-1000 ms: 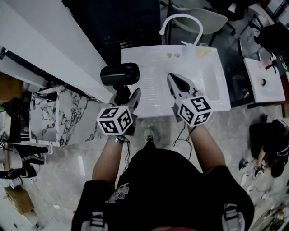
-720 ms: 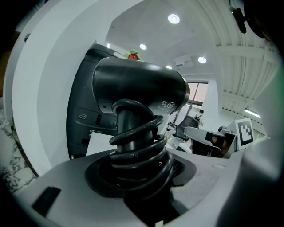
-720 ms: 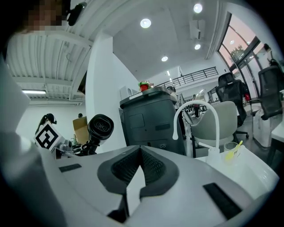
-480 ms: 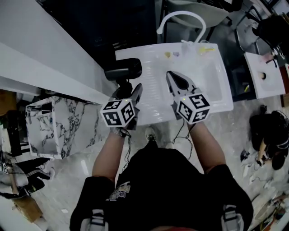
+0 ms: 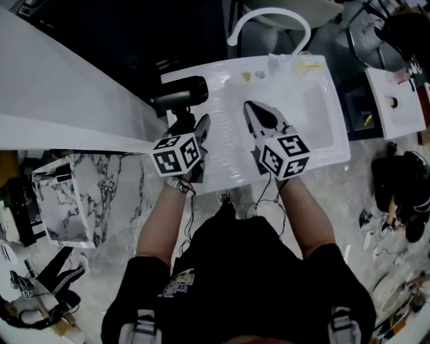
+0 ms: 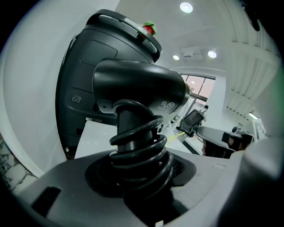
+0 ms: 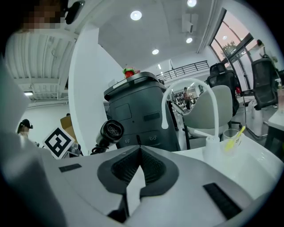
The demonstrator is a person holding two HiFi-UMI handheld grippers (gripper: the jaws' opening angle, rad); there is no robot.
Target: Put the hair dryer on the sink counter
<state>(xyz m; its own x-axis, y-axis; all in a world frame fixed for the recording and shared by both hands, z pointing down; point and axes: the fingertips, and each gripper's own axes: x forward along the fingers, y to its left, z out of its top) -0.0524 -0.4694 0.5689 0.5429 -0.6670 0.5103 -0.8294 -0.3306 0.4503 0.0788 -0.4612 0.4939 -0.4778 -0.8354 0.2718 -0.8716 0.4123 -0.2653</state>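
A black hair dryer (image 5: pixel 180 92) hangs over the left edge of the white sink counter (image 5: pixel 228 171), barrel pointing right. My left gripper (image 5: pixel 190 129) is shut on its handle, which has the black cord coiled round it (image 6: pixel 141 148). In the left gripper view the hair dryer's barrel (image 6: pixel 137 88) fills the middle above the jaws. My right gripper (image 5: pixel 261 115) hovers over the sink basin (image 5: pixel 312 111), shut with nothing in it; its fingertips meet in the right gripper view (image 7: pixel 139 150). That view also shows the hair dryer (image 7: pixel 111 130) to the left.
A white arched faucet (image 5: pixel 269 20) stands at the back of the sink, with a clear cup holding a toothbrush (image 7: pixel 230 139) beside it. A dark grey machine with a red knob (image 7: pixel 137 111) stands behind the counter. A white slanted panel (image 5: pixel 67 101) and a marble-patterned box (image 5: pixel 67 201) lie to the left.
My left gripper has carried the hair dryer rightward, further over the counter's left edge. The right gripper has stayed over the basin.
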